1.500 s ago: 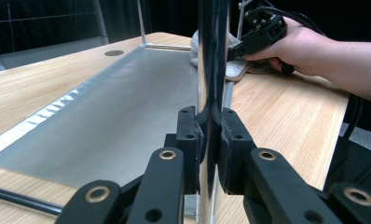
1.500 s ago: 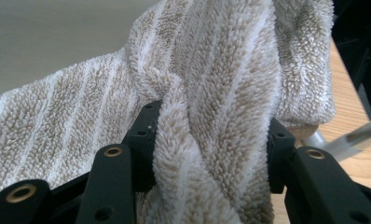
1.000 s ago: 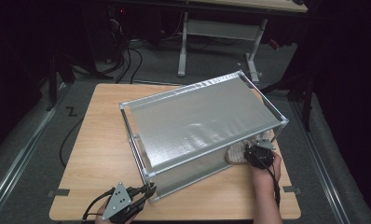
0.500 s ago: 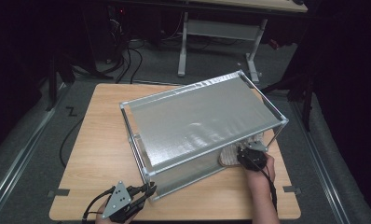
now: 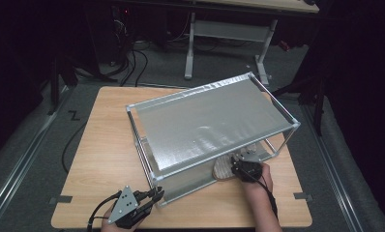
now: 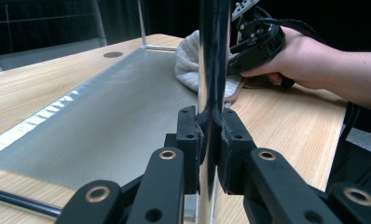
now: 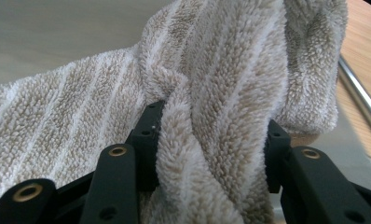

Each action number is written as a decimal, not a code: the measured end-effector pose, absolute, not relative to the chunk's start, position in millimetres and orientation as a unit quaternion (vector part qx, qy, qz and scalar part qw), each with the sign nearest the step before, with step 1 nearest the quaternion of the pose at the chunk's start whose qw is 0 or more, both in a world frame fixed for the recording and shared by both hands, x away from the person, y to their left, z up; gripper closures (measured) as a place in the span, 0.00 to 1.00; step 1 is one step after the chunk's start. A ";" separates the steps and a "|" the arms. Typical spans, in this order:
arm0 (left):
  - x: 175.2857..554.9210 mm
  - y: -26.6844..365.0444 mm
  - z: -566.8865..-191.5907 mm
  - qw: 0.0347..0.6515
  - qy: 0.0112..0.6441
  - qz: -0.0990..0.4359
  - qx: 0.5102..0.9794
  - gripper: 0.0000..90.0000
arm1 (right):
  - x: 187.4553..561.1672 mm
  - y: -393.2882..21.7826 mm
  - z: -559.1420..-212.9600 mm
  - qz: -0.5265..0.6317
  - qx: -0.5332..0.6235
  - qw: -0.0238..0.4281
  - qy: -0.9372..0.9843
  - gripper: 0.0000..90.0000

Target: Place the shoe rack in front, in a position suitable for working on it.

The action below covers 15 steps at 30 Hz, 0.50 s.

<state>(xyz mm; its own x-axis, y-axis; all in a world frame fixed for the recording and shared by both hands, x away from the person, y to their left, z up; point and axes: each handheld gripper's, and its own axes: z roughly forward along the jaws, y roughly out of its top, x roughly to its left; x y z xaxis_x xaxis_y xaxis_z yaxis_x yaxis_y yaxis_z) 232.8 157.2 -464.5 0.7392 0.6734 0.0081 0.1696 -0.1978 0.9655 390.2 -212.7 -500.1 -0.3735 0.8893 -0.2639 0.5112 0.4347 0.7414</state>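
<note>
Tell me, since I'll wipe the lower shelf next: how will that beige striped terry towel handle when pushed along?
The beige striped terry towel is probably floppy: it bunches in folds between the right gripper jaws. It likely weighs little. Its looped pile should drag rather than slip on the grey metal shelf.

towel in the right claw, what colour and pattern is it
The towel is beige with thin white stripes, fluffy terry; it shows best in the right gripper view.
</note>
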 end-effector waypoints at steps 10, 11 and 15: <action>234.0 155.9 -464.8 0.568 0.282 0.222 0.741 0.89 | 383.1 -210.6 -482.1 0.317 0.460 0.350 0.752 0.30; 234.1 155.9 -464.8 0.568 0.282 0.222 0.741 0.89 | 383.1 -210.6 -482.1 0.317 0.460 0.350 0.752 0.30; 234.1 155.8 -464.9 0.568 0.282 0.222 0.741 0.89 | 374.8 -212.8 -471.7 0.353 0.448 0.371 0.733 0.38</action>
<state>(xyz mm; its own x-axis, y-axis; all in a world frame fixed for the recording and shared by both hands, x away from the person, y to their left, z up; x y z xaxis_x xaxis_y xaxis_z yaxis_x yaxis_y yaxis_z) 234.1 155.8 -464.9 0.7421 0.6702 0.0090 0.1657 -0.1965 0.9664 374.8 -212.8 -471.7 -0.3227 0.9186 -0.2281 0.3948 0.3496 0.8497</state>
